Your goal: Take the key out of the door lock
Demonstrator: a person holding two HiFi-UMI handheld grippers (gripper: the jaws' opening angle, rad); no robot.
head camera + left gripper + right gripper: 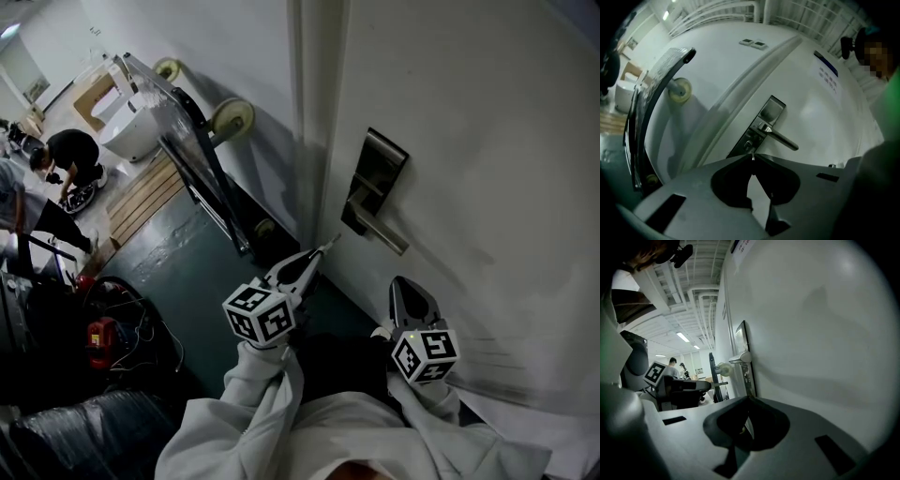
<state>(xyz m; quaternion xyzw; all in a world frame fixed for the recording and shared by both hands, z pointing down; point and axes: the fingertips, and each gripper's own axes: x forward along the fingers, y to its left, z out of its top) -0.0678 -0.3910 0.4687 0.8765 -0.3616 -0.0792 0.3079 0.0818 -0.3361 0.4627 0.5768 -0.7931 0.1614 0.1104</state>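
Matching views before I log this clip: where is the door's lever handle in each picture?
Head view: lever handle right of centre, on the door.
Left gripper view: at the picture's centre.
Right gripper view: left of centre, seen edge-on.
Shared landmark: the pale caster wheel.

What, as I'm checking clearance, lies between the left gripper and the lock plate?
Only a small silver key, pinched by the left gripper, pointing at the lock plate, per the left gripper view; whether it's out, unclear.
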